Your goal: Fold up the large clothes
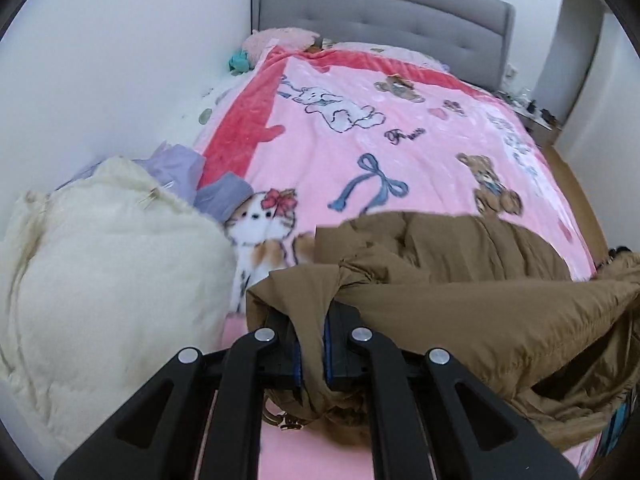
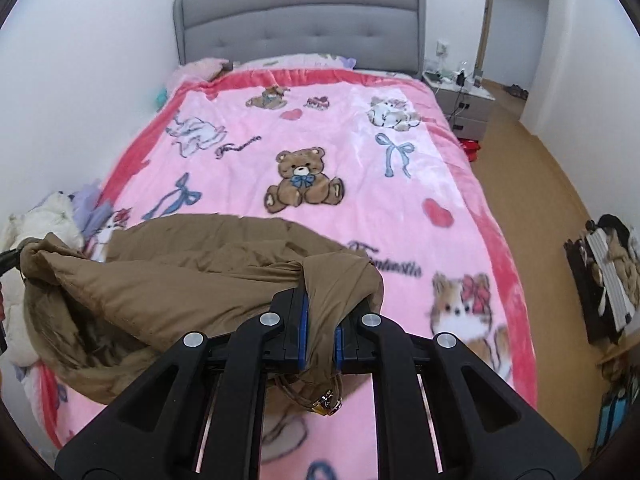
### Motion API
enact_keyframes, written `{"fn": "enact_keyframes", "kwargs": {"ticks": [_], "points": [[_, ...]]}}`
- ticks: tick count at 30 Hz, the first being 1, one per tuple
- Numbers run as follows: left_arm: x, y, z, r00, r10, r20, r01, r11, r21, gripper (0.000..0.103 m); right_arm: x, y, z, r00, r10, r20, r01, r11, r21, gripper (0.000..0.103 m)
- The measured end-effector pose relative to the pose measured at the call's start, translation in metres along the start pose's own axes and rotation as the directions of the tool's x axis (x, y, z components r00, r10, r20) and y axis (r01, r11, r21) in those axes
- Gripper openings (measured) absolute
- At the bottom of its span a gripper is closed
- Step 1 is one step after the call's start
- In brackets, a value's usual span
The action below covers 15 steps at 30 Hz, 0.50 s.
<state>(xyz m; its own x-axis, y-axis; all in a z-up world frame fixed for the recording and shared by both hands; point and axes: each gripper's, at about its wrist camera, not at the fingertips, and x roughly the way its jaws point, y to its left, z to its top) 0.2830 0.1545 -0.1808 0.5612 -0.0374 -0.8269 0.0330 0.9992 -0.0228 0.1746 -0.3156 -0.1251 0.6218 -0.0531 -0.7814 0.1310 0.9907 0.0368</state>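
Observation:
A large brown padded jacket (image 1: 460, 288) lies bunched across the near end of the bed and also shows in the right wrist view (image 2: 168, 280). My left gripper (image 1: 311, 340) is shut on one edge of the jacket, with fabric pinched between its blue pads. My right gripper (image 2: 320, 332) is shut on the jacket's other edge, and a cord with a metal toggle (image 2: 326, 402) hangs below it. The jacket is stretched between both grippers a little above the pink blanket (image 2: 320, 140). The left gripper's tip shows at the left edge of the right wrist view (image 2: 8, 260).
A cream fleece garment (image 1: 100, 272) and lilac clothes (image 1: 180, 168) are piled at the bed's left side by the wall. A grey headboard (image 2: 300, 20) stands at the far end. A grey nightstand (image 2: 464, 108) and wooden floor (image 2: 540, 200) lie to the right.

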Motion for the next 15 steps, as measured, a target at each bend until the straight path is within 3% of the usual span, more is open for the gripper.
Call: {"fn": "enact_keyframes", "kwargs": {"ticks": [7,15], "points": [[0.107,-0.015,0.064,0.992,0.046,-0.115,-0.049,0.999,-0.020,0.008,0.138,-0.029,0.051,0.989,0.070,-0.133,-0.064,0.997,0.049,0.009],[0.193,-0.044,0.083,0.968,0.132,-0.215,-0.120,0.990,0.069,0.009,0.242,-0.033,0.057,0.973,0.051,-0.225,-0.057,0.998,-0.020,0.009]]}}
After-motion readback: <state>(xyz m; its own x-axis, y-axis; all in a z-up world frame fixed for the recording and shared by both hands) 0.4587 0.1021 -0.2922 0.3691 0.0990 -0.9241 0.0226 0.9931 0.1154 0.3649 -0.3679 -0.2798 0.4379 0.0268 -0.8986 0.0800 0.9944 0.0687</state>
